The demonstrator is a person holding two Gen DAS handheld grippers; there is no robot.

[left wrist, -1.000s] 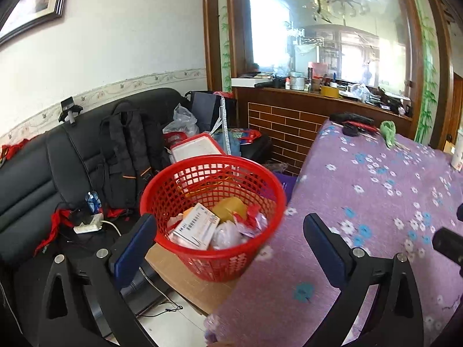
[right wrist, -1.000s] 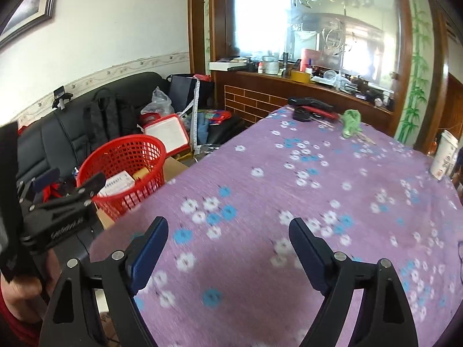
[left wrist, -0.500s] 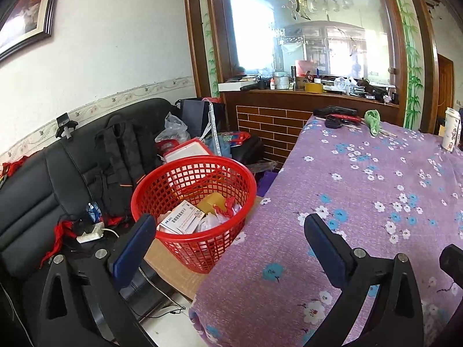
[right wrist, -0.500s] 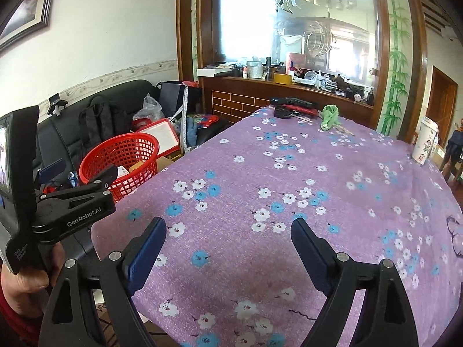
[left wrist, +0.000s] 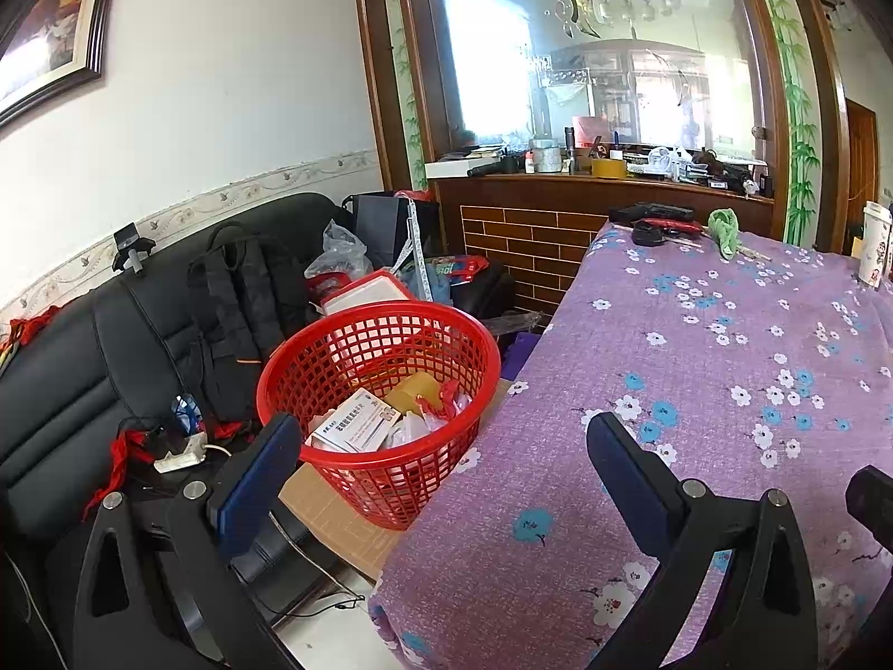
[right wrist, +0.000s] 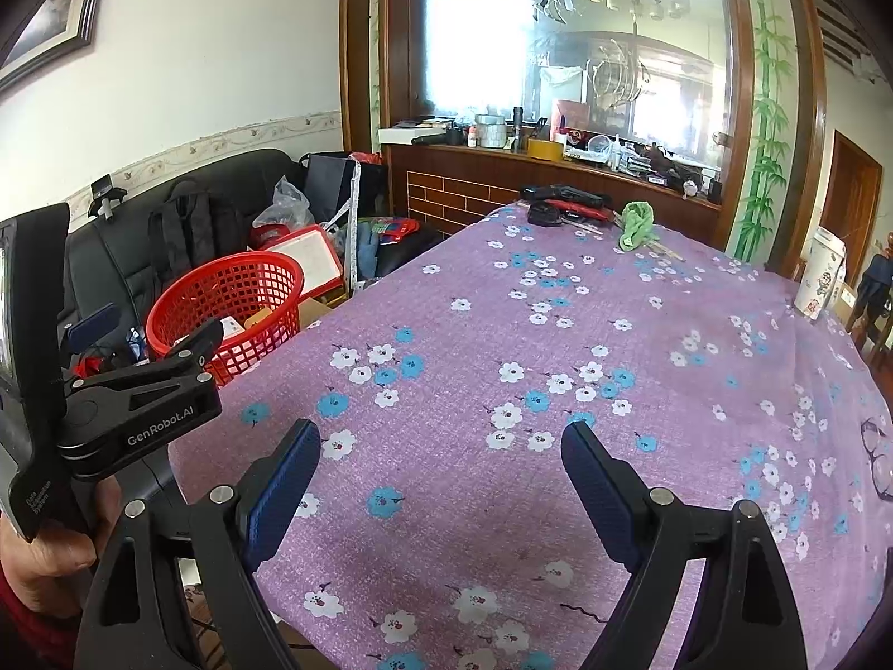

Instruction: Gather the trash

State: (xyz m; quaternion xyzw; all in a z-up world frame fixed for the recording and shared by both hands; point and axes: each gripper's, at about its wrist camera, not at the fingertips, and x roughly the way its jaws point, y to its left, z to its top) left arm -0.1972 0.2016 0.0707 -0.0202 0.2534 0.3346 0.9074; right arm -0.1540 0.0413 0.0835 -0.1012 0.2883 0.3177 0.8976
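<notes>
Both claws agape, empty; red basket (left wrist: 385,385) beside table (left wrist: 725,391)

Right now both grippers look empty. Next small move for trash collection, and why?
Probably advance the right gripper toward the far table end. Both it and the left gripper are open and empty, the red basket already holds trash, and the near purple tablecloth is bare. The green crumpled item at the far end may be the nearest candidate.
</notes>
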